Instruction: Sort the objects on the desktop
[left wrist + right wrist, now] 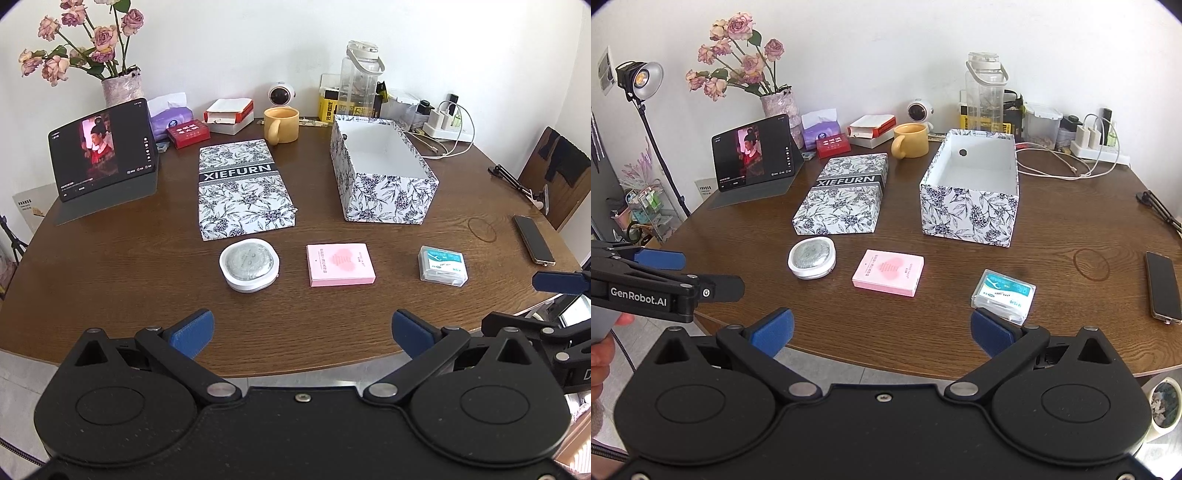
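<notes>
Three small things lie in a row along the near part of the table [110, 266]: a round white case [249, 265] on the left, a pink box [340, 264] in the middle and a clear floss box [442, 266] on the right, each well apart from its neighbour, so that a pair of fingers could close on any one without nudging another. Behind them the floral box [384, 173] stands open, its white inside bare as far as the views show, and its lid [243, 190] lies flat to the left of it, clear of the mouth. That layout would suit dropping the row into the box, though it would equally suit things just laid out from it. The left gripper [303, 330] and right gripper [882, 328] both hang off the near edge with jaws spread wide and nothing between them; the right one sits nearest the floss box. A phone [533, 240] lies far right, apart from the row.
</notes>
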